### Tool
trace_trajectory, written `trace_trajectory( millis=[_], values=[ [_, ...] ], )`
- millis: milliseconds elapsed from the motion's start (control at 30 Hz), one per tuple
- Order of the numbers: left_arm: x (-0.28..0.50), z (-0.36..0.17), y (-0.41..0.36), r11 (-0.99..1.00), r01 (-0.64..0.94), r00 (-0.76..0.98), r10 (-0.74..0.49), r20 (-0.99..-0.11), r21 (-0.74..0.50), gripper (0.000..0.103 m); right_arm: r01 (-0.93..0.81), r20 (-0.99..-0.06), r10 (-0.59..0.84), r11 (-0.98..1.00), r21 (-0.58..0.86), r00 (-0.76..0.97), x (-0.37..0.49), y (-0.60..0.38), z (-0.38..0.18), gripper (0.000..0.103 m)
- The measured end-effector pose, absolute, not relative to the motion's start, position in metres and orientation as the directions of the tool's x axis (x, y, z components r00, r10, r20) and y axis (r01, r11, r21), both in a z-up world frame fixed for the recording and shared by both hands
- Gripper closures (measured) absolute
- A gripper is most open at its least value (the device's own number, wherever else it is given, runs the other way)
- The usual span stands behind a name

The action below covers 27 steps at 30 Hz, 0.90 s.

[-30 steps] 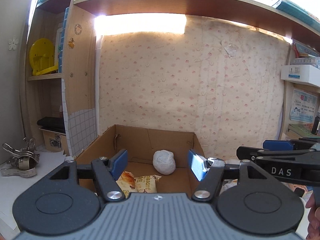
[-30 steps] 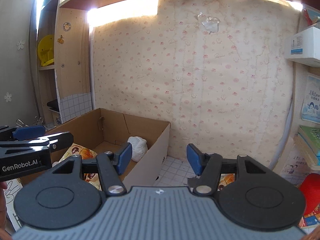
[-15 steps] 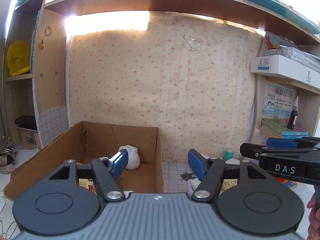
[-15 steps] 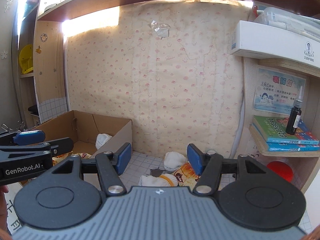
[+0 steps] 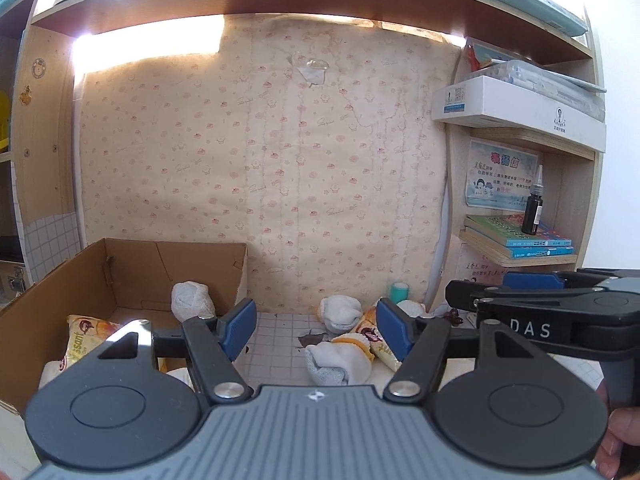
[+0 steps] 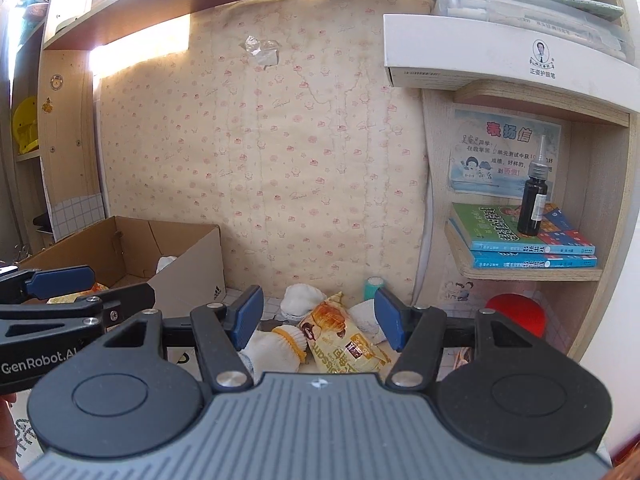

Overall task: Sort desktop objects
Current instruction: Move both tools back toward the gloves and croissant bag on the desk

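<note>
The left tongs (image 5: 316, 326) hang released above the tabletop (image 5: 276, 344), blue pads wide apart with nothing between them. At their 10 o'clock sits an open cardboard box (image 5: 132, 264); inside it a balled white sock (image 5: 190, 300) rests against the far wall, and a yellow croissant packet (image 5: 86, 334) lies nearer the front, partly hidden by the left finger. Between the pads and slightly to 1 o'clock, a loose pile lies on the white grid-patterned surface: a white sock with a yellow cuff (image 5: 340, 360), another rolled white sock (image 5: 340, 310) behind it, and a second snack packet mostly hidden by the right pad.

The right tongs (image 6: 318, 316) are likewise released and empty. Directly between their pads lies a croissant snack packet (image 6: 340, 336), tilted, touching a yellow-cuffed white sock (image 6: 276, 346) at its 9 o'clock. A rolled white sock (image 6: 300, 300) sits behind the packet at 12 o'clock, and a small teal roll (image 6: 373, 286) stands near the wallpapered back wall at 1 o'clock. The box appears at 10 o'clock, well apart from the pile. At 3 o'clock a shelf (image 6: 528, 272) carries stacked books (image 6: 520, 240) with a dark dropper bottle (image 6: 534, 200) upright on top; a red object (image 6: 516, 314) sits below the shelf.
</note>
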<state>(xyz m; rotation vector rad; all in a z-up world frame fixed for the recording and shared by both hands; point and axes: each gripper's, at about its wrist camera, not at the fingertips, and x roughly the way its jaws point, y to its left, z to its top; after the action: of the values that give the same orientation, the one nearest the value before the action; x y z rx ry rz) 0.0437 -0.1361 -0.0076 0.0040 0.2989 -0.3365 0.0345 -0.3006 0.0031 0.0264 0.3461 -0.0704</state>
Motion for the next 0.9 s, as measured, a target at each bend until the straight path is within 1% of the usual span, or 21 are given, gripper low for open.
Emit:
trace_trajectory(
  millis=[467,900],
  values=[
    [0.049,-0.029,-0.166,0.924,0.381,0.87,-0.374,-0.322,-0.046,0.034,0.12,-0.361,-0.103,0.992,0.026,0.927,0.03,-0.324,-0.009,0.043],
    [0.065,-0.04,-0.171,0.93,0.364,0.864,-0.355,-0.357,-0.045,0.034,0.121,-0.382,-0.103,0.992,0.023,0.918,0.042,-0.332,-0.016,0.043]
  ],
)
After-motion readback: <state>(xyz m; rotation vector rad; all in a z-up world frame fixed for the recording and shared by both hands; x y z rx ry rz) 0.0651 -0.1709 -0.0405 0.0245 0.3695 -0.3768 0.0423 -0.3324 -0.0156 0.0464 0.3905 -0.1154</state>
